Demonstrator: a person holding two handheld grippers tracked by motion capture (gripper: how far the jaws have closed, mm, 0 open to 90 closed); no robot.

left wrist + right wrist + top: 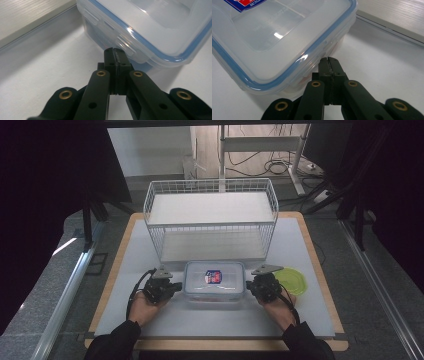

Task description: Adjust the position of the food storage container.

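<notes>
Both grippers sit closed and empty at the short ends of the clear food container (214, 280), which rests on the white mat (300, 250) just in front of the wire basket (210, 212). Left gripper (115, 51) meets the left side latch (125, 41); right gripper (328, 60) noses under the opposite rim. Pressing both ends evenly should keep the box from skidding or twisting. Forearms come in low and converge, hands roughly level. A green lid (291, 280) lies just beside the right hand.
</notes>
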